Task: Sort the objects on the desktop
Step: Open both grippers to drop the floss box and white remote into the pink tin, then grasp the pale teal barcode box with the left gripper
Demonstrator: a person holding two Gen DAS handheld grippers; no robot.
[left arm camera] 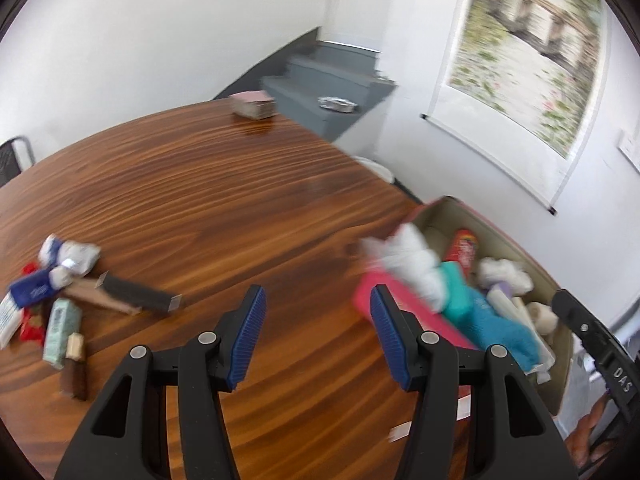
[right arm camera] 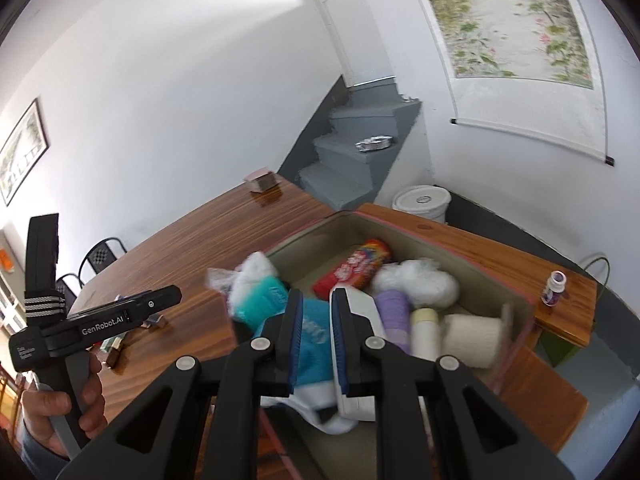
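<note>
We have the left claw (left arm camera: 318,336) spread over bare wood of the surface (left arm camera: 200,200), nothing between its blue pads; it sits between the loose pile and the box, which we read as the empty hand heading to the next pick. The unsorted pile (left arm camera: 52,300) lies at the left of the surface: small packets, a dark flat stick, a pale green box, red wrappers, touching or overlapping one another. The box (right arm camera: 516,292) stands at the right edge and already holds a red snack tube (right arm camera: 354,268), a white fluffy wad (right arm camera: 416,282), a purple roll, a cream spool (right arm camera: 470,338) and teal packs (right arm camera: 260,300), so sorting looks well along but not finished. The right claw (right arm camera: 312,344) hangs over the box with its pads drawn close together; a blue-and-white cloth item (right arm camera: 312,360) shows in the narrow gap, and we judge it pinched, probably ready to be dropped in, though blur keeps us from being sure. Labels on the pile are unreadable. The box floor is hidden under its contents, its near wall is cut off by the claw, and the white crumpled piece on the box rim is smeared by motion.
</note>
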